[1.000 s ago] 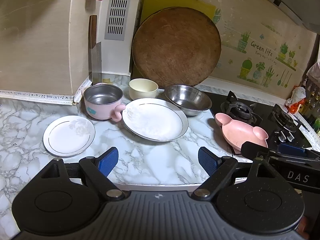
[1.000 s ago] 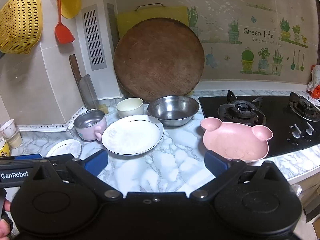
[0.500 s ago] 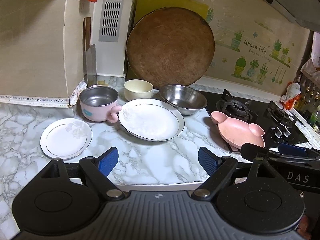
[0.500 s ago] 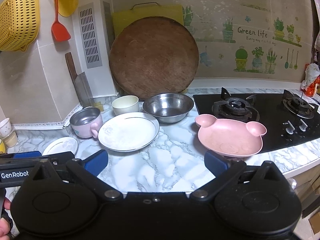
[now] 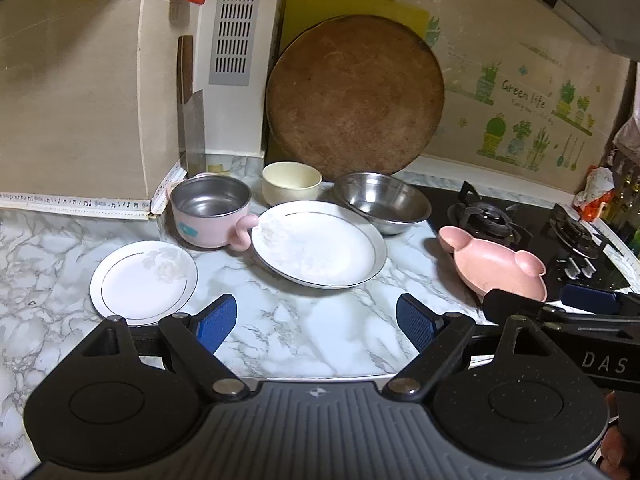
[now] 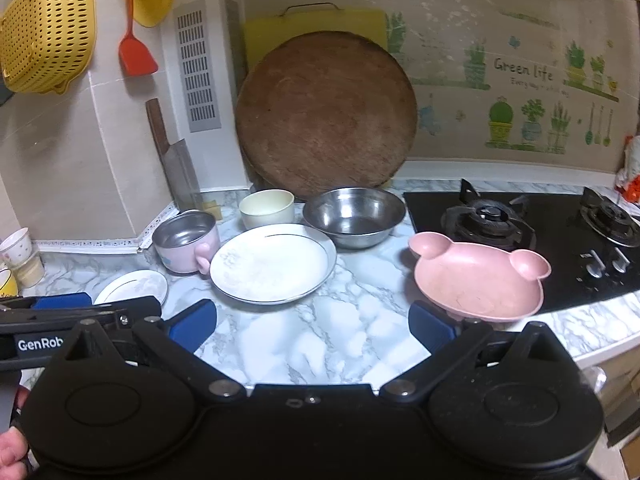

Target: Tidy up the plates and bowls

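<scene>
On the marble counter lie a large white plate (image 5: 318, 244) (image 6: 274, 263), a small white plate (image 5: 144, 282) (image 6: 134, 287), a pink steel-lined cup (image 5: 212, 210) (image 6: 187, 240), a cream bowl (image 5: 292, 182) (image 6: 267, 208), a steel bowl (image 5: 382, 202) (image 6: 354, 216) and a pink bear-shaped plate (image 5: 494, 266) (image 6: 478, 278). My left gripper (image 5: 316, 322) hovers open over bare counter in front of the large plate. My right gripper (image 6: 312, 328) is open too, its right finger just before the bear plate. Neither holds anything.
A round wooden board (image 5: 354, 98) and a yellow board lean on the back wall. A cleaver (image 5: 192, 120) stands at the corner. The gas hob (image 6: 532, 232) fills the right side. Small cups (image 6: 18, 254) sit far left. The counter edge runs just under both grippers.
Both views have shifted slightly across the counter and back; the dishes stay where they were and both grippers stay open.
</scene>
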The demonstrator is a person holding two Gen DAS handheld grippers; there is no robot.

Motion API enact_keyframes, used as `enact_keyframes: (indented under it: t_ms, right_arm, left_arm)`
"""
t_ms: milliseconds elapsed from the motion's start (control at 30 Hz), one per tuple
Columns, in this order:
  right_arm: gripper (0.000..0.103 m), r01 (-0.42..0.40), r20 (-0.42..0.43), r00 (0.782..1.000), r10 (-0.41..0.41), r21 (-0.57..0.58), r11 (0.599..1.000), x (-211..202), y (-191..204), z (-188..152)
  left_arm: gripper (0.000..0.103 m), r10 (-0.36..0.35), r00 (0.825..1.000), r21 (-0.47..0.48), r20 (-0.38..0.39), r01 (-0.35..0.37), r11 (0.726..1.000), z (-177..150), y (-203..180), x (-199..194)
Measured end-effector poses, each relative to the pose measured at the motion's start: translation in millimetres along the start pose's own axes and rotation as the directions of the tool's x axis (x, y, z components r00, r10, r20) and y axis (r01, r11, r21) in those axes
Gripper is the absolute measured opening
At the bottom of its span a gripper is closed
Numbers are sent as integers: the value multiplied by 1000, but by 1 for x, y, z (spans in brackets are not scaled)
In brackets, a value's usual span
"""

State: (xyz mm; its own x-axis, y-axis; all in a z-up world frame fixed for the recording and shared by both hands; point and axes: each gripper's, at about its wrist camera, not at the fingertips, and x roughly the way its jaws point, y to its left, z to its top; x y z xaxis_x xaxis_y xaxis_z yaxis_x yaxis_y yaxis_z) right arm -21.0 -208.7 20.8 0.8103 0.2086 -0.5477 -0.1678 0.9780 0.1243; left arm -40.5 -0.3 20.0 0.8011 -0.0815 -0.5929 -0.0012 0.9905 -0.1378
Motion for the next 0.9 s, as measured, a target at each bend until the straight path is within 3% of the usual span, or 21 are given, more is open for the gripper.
enact_keyframes:
  t_ms: [200,433,700,900]
  right_arm:
    - [103,-30,14,999,30,-22,999,29,-7,12]
    - [103,-96,-51,994,96,-6,995,88,-24,25]
    - [103,-118,-101,988,116,-12,993,154,-42,47]
    - [97,-116,-174,978,115,4,993,222,-52,54]
  left_arm:
    - [87,61,998,-27,-32,-62,998,12,-1,29]
    - [87,104,989,-51,-107,-110,993,27,-5,84]
    - [87,148,978,-110,-150,-165,980,43,8,153]
    - [87,202,955,-123,-218,-232,965,49,22,205]
